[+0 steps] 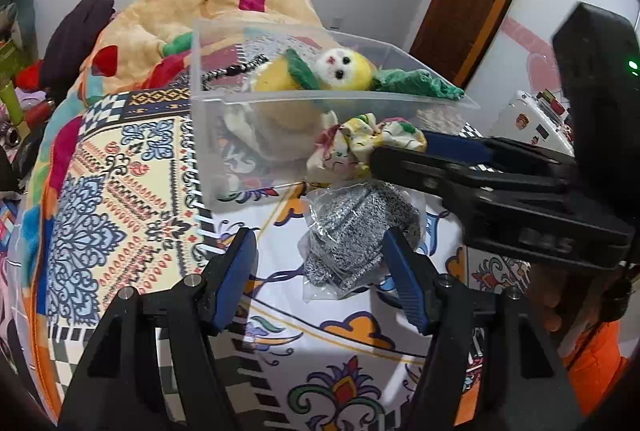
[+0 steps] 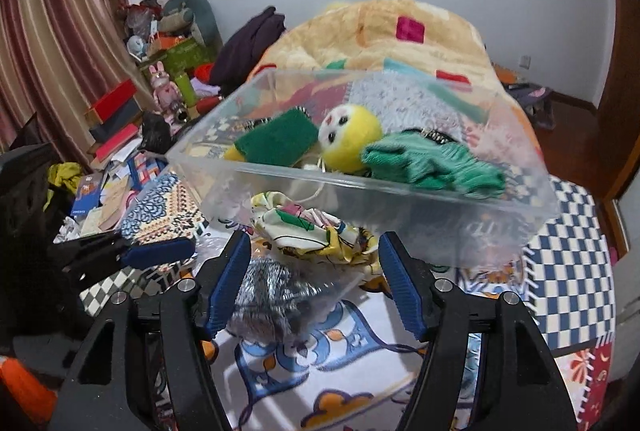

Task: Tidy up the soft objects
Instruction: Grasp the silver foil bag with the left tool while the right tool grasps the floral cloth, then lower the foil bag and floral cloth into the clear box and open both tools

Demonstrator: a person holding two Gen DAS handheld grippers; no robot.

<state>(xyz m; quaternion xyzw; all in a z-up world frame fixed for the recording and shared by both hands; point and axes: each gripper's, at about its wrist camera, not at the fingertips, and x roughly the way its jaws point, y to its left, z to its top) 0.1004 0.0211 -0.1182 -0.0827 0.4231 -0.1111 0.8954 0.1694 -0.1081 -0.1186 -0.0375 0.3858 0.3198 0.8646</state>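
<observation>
Bin (image 1: 208, 135), clear plastic, holds a yellow plush doll (image 1: 320, 71) and green cloth (image 1: 416, 81). Just before the bin lie a printed scrunchie (image 2: 316, 235) and bagged grey knit (image 1: 356, 231); I hold both my grippers, left (image 1: 320, 271) and right (image 2: 316, 283), wide open and empty, straddling the knit.

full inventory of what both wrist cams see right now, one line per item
clear plastic bin: 1, transparent, on the patterned bedspread, centre of both views
plush toy: 1, yellow with white face and green limbs, inside the bin
printed cloth: 1, yellow-white with green and pink, crumpled in front of the bin
bagged knit item: 1, grey, in clear wrap on the bedspread, nearest the grippers
bedspread: 1, multicoloured pattern, under everything
blanket: 1, beige with coloured patches, heaped behind the bin
dark garment: 1, dark purple, left of the blanket
left gripper: 1, black with blue pads, open, at the bagged item
right gripper: 1, same build, open, near the printed cloth
</observation>
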